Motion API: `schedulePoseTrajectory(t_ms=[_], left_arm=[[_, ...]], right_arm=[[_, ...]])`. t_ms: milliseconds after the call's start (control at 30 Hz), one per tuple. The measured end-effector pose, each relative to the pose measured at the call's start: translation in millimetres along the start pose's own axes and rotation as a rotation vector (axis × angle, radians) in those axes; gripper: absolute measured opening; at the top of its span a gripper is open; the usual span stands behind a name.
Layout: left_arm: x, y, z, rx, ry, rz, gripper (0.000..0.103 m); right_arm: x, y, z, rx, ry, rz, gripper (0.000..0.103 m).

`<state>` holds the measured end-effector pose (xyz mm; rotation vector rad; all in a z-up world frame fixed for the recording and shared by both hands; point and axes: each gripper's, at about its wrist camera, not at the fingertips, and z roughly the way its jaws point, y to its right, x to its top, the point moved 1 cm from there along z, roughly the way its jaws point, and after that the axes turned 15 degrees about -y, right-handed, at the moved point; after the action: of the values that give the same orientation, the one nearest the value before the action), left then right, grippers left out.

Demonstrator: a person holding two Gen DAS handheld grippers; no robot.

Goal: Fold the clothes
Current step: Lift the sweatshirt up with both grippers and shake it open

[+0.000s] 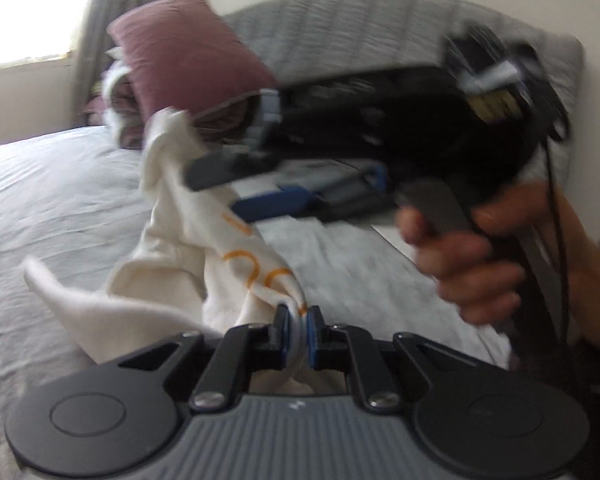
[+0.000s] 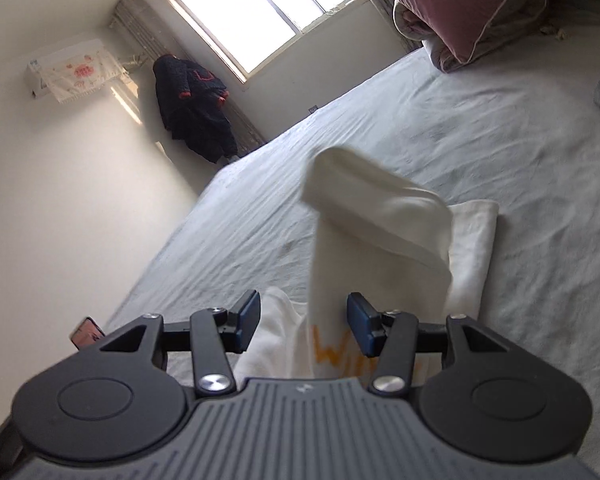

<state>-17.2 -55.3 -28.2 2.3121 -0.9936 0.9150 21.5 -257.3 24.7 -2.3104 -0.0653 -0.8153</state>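
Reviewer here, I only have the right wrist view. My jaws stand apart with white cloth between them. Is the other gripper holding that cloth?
Observer: Yes. The left gripper is shut on the white garment, pinching a bunched part by the orange print.
Operator: Does my gripper grip it?
Observer: In the left view the right gripper has its fingers spread beside the cloth, not clamping it.
Operator: Anything behind me?
Observer: A grey headboard stands behind the right gripper, beside the pink pillow.
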Motion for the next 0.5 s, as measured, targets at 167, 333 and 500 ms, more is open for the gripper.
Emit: schedulePoseTrajectory(t_ms=[167, 333, 500], left_arm=[[1.0, 2.1, 3.3, 0.010, -0.063, 0.031, 0.012], [11.0, -13.6, -12.2, -0.014, -0.035, -0.070, 0.037], [12.3, -34.7, -30.7, 0.099, 0.041, -0.178, 0.065]], right_arm=[[0.1, 13.2, 18.2, -0.252, -0.063, 0.010, 0.021], [5.7, 33.0, 17.6, -0.258, -0.077, 0.083, 0.015], [3.6, 30.2, 13.0, -0.260, -0.069, 0.041, 0.015]])
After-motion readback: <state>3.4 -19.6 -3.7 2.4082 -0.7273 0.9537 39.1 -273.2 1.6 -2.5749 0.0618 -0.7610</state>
